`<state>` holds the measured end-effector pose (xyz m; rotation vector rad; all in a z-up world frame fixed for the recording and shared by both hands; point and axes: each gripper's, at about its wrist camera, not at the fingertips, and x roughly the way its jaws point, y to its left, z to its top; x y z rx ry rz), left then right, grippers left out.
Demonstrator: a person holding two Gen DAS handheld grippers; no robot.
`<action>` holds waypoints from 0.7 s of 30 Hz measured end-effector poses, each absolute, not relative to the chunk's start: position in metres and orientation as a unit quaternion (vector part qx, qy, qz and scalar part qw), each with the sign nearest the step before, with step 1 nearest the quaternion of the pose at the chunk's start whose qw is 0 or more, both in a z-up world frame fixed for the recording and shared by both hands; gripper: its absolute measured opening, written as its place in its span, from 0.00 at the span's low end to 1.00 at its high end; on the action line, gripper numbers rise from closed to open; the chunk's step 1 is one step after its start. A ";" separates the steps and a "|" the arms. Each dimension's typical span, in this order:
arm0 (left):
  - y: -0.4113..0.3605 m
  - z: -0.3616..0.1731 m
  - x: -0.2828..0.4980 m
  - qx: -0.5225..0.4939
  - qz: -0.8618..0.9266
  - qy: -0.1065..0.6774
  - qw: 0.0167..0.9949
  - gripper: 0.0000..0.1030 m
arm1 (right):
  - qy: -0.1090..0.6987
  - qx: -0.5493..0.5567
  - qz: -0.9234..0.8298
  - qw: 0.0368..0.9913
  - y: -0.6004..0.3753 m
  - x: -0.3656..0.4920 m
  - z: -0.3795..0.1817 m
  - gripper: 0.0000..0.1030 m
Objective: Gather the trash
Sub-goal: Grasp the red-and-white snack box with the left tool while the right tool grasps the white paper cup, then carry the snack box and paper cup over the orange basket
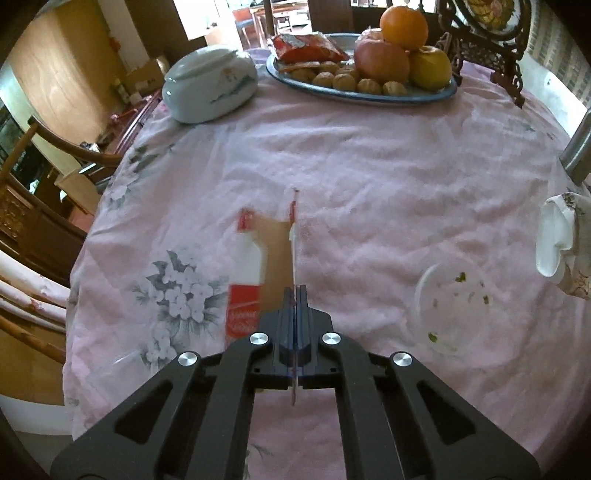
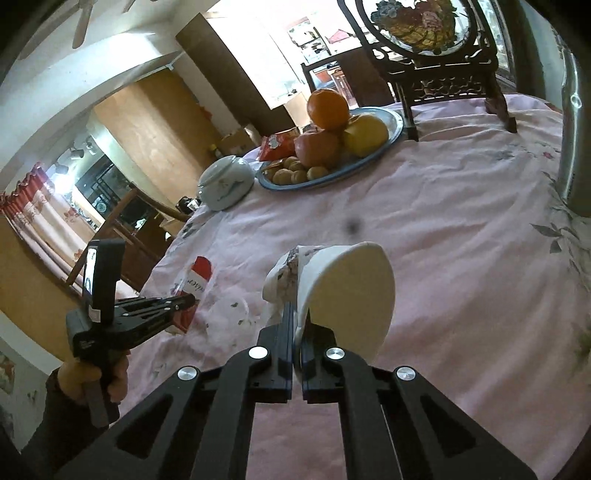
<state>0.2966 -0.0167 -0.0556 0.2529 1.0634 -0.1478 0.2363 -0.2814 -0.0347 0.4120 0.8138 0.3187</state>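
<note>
Left hand-held gripper clamped on flattened carton, right hand-held gripper pinching paper cup; keep both squeezed clear of the fruit plate

both wrist views low over tablecloth, facing fruit plate; right view tilted.

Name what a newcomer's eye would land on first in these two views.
Likely the fruit plate at the far side of the pink tablecloth, an orange topping the pile. Nearer, the left gripper pinches a red-and-white carton, and the right gripper holds a crushed paper cup.
</note>
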 end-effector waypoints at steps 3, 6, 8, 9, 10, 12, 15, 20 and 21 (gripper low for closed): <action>-0.020 -0.045 0.281 0.131 -0.075 0.487 0.860 0.02 | 0.389 0.194 0.163 0.886 -0.276 0.229 -0.032 0.04; -0.019 -0.033 0.263 0.129 -0.086 0.477 0.865 0.02 | 0.390 0.193 0.173 0.884 -0.270 0.219 -0.029 0.04; -0.017 -0.024 0.249 0.124 -0.094 0.472 0.868 0.02 | 0.390 0.191 0.176 0.884 -0.266 0.213 -0.028 0.04; -0.016 -0.021 0.242 0.121 -0.097 0.471 0.869 0.02 | 0.390 0.190 0.179 0.883 -0.264 0.208 -0.026 0.04; -0.014 -0.017 0.231 0.115 -0.104 0.468 0.870 0.02 | 0.389 0.188 0.181 0.883 -0.262 0.204 -0.024 0.04; -0.012 -0.012 0.217 0.111 -0.109 0.465 0.872 0.02 | 0.385 0.184 0.185 0.885 -0.256 0.192 -0.019 0.04; -0.003 -0.006 0.190 0.106 -0.117 0.459 0.874 0.02 | 0.382 0.179 0.193 0.886 -0.248 0.175 -0.012 0.04; 0.018 -0.001 0.143 0.094 -0.119 0.453 0.879 0.02 | 0.382 0.169 0.203 0.885 -0.232 0.144 -0.003 0.04; 0.025 0.000 0.131 0.090 -0.118 0.451 0.880 0.02 | 0.382 0.167 0.206 0.885 -0.228 0.138 -0.002 0.04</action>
